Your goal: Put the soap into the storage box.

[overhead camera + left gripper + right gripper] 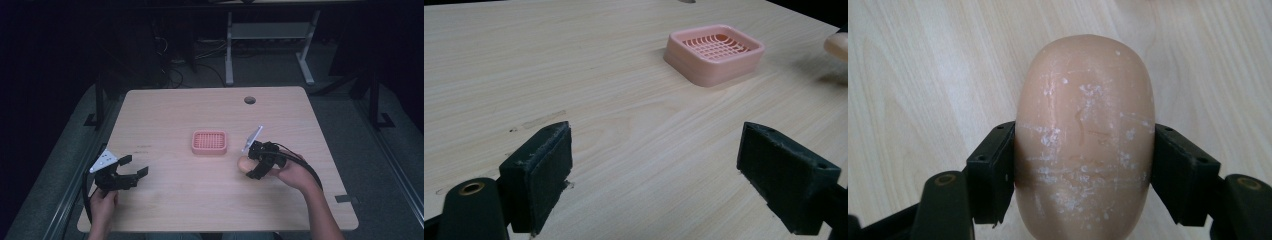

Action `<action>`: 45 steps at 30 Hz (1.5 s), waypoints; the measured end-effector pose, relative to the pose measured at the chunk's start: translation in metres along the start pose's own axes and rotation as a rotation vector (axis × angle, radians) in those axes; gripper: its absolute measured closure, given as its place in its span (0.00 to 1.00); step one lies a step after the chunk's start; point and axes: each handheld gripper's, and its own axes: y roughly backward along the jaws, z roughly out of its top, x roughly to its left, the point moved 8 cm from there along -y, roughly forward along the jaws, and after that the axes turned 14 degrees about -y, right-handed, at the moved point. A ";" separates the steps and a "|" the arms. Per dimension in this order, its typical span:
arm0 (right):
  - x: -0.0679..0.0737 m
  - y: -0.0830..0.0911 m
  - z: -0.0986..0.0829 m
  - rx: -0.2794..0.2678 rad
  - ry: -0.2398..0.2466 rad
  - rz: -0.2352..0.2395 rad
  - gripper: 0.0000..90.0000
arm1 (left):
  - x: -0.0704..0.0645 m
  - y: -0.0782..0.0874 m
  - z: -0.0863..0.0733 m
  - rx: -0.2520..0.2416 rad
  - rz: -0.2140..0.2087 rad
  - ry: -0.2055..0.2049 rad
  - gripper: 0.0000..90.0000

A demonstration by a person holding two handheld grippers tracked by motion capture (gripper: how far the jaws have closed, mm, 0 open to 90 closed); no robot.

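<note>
My right gripper (1083,165) has its jaws pressed on both flanks of the tan soap bar (1084,140), its rounded end jutting past them over the table (165,210). My left gripper (131,169) gapes wide, empty. Beyond sits the pink soap dish (210,142)

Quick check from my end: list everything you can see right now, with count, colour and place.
soap bar: one, beige, clamped between the right tool's jaws, right of the dish.
soap dish: one, pink, slotted, middle of the table.
table: one, light wood, round hole near the far edge.
desk frame: one, white, on the floor beyond the table.
left tool: one, black, jaws apart, near left of the table.
right tool: one, black, right of centre.
</note>
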 end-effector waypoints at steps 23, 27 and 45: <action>-0.008 0.007 0.040 -0.030 0.030 0.021 0.35 | -0.003 -0.002 0.002 0.004 -0.002 -0.006 0.16; -0.009 0.007 0.046 -0.032 0.040 0.023 0.35 | -0.004 -0.002 0.002 0.002 -0.002 -0.005 0.16; -0.011 0.012 0.076 -0.052 0.065 0.021 0.35 | -0.004 -0.003 0.002 0.000 -0.005 -0.010 0.16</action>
